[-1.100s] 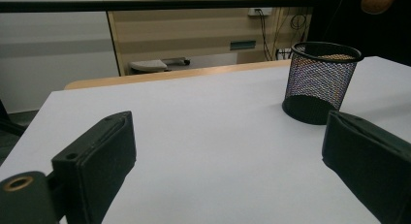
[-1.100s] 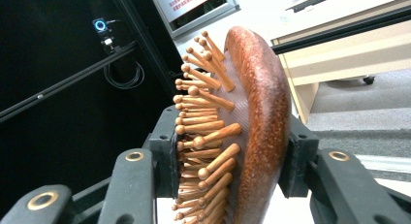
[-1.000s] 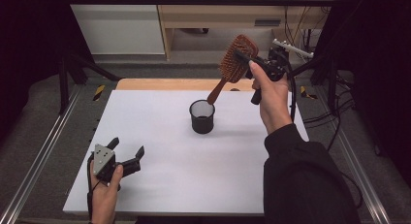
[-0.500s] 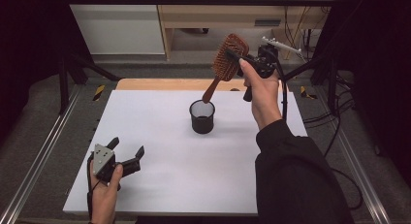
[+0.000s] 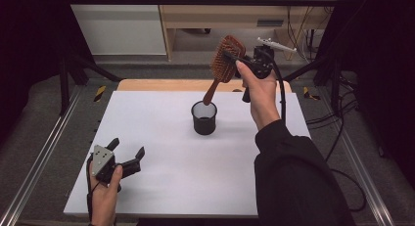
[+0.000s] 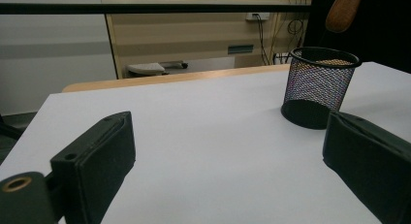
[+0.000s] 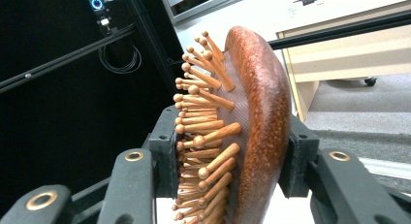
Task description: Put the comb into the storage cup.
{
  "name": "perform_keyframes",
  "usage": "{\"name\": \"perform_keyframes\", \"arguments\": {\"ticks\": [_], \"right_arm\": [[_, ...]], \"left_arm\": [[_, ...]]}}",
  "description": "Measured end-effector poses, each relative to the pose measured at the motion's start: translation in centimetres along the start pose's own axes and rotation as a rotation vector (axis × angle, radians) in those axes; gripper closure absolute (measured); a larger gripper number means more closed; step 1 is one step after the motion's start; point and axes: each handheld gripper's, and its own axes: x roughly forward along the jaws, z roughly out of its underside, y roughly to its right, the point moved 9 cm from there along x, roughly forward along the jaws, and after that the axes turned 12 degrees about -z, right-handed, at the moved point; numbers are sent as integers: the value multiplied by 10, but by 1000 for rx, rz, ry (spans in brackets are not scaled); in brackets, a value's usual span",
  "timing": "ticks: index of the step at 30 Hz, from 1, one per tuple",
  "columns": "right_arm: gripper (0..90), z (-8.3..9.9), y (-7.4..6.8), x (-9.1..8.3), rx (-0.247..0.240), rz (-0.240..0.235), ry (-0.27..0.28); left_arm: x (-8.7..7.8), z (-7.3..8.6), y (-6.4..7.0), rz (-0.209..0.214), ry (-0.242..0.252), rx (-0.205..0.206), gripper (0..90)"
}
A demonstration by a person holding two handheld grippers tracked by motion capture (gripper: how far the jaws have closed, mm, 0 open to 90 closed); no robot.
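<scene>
High view: the right hand-held gripper (image 5: 243,62) clamps a wooden hairbrush (image 5: 223,59) by its head, handle tip just above the mesh pen cup (image 5: 204,118); next, I judge, a straight lowering into the cup; the white worktop (image 5: 171,182) lies open around it

Left gripper view: the left hand-held gripper (image 6: 228,156) rests wide, empty

Right gripper view: jaws pinch bristles and back

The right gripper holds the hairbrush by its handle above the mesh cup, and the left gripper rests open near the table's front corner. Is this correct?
Not quite. The right gripper clamps the hairbrush by its head, as the right gripper view shows; the handle hangs free above the mesh cup. The left gripper does rest open near the front corner.
</scene>
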Motion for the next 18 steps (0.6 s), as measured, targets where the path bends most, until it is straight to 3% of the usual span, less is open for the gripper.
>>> {"name": "perform_keyframes", "arguments": {"ticks": [18], "right_arm": [[523,7,-2,7,-36,-2,-35]], "left_arm": [[0,0,-4,-4,1,-2,49]]}}
